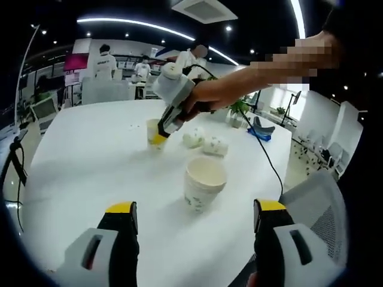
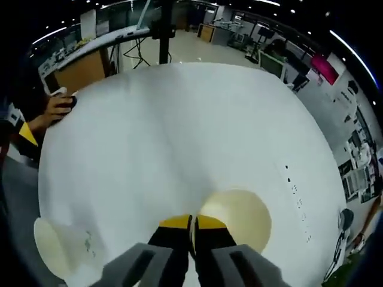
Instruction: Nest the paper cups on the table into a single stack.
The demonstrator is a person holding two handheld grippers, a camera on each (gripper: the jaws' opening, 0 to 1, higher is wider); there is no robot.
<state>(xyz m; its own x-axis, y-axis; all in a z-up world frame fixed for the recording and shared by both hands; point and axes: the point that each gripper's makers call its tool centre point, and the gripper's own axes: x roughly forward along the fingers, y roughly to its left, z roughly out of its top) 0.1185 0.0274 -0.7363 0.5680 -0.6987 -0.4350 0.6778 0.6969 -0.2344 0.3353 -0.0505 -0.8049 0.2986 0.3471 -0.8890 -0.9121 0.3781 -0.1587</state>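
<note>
Looking along the left gripper (image 1: 195, 222), I saw its jaws wide apart and holding nothing, just before the nearest paper cup (image 1: 203, 182), which stood upright on the white surface (image 1: 90, 167). Beyond that cup, two patterned cups (image 1: 204, 142) lay on their sides. Farther behind it, the right gripper (image 1: 159, 137), held by a hand (image 1: 206, 98), pinched the rim of the far cup (image 1: 154, 133). In the right gripper view, the right gripper's jaws were closed on that rim, the far cup's mouth just beside them.
</note>
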